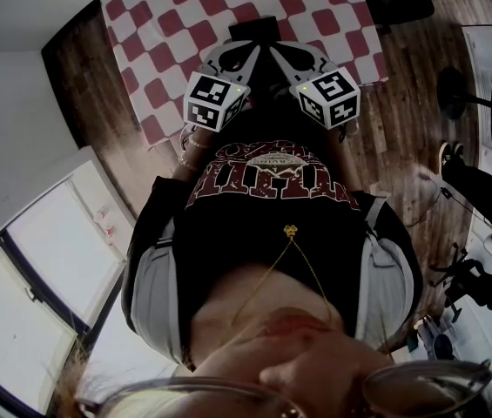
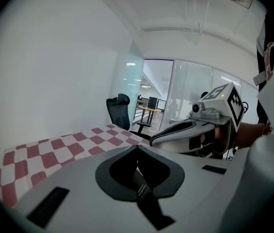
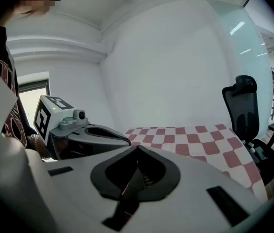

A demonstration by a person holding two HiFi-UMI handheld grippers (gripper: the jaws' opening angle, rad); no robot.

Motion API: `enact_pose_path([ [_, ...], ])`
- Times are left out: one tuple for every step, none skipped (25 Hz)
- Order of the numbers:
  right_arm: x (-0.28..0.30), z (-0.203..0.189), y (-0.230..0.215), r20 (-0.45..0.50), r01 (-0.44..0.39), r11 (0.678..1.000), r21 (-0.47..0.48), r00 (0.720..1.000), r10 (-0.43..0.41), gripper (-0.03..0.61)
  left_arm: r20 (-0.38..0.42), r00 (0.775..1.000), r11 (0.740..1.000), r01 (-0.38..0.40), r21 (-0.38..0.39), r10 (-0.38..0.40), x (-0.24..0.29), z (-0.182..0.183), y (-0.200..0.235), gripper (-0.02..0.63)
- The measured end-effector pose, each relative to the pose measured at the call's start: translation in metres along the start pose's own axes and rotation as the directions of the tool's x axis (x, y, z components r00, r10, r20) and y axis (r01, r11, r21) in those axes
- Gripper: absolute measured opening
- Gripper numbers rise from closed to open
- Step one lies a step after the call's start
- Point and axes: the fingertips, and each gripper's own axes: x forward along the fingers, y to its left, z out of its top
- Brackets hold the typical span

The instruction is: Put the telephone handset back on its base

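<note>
Jaws of our left gripper (image 2: 137,148) and right gripper (image 3: 137,147) sat closed, empty, over the checked table's (image 1: 167,24) near edge; with no handset showing, we judged finding it came first.

Side by side: left tongs (image 2: 137,147) and right tongs (image 3: 137,147), both closed, only narrow gap between. Ahead, checkered desk (image 2: 54,149): open cloth on both sides. Just past tips, dark shape (image 1: 254,28) on desk, unclear what. Beyond desk's far corner, black office chair (image 3: 246,115). On left, white wall (image 2: 54,72) flanks desk. Close behind tongs, person's torso (image 1: 263,198).
</note>
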Motion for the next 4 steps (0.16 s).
enact_pose_path([
  [0.0000, 0.0000, -0.0002, 0.000, 0.000, 1.000, 0.001, 1.000, 0.000, 0.020, 0.000, 1.000, 1.000, 0.000, -0.002, 0.000, 0.0000, 0.0005, -0.0003, 0.011],
  [0.0000, -0.0001, -0.0003, 0.000, 0.000, 1.000, 0.002, 1.000, 0.000, 0.020, 0.000, 1.000, 1.000, 0.000, -0.004, 0.000, 0.0000, 0.0009, -0.0005, 0.011],
  [0.0000, -0.0003, -0.0004, 0.000, 0.000, 1.000, 0.003, 1.000, 0.000, 0.020, 0.000, 1.000, 1.000, 0.000, -0.006, 0.000, 0.0000, 0.0012, -0.0008, 0.011],
  [0.0000, -0.0005, -0.0006, -0.001, 0.000, 1.000, 0.004, 1.000, 0.000, 0.020, -0.001, 1.000, 1.000, 0.000, -0.008, 0.000, -0.0001, 0.0014, -0.0010, 0.011],
])
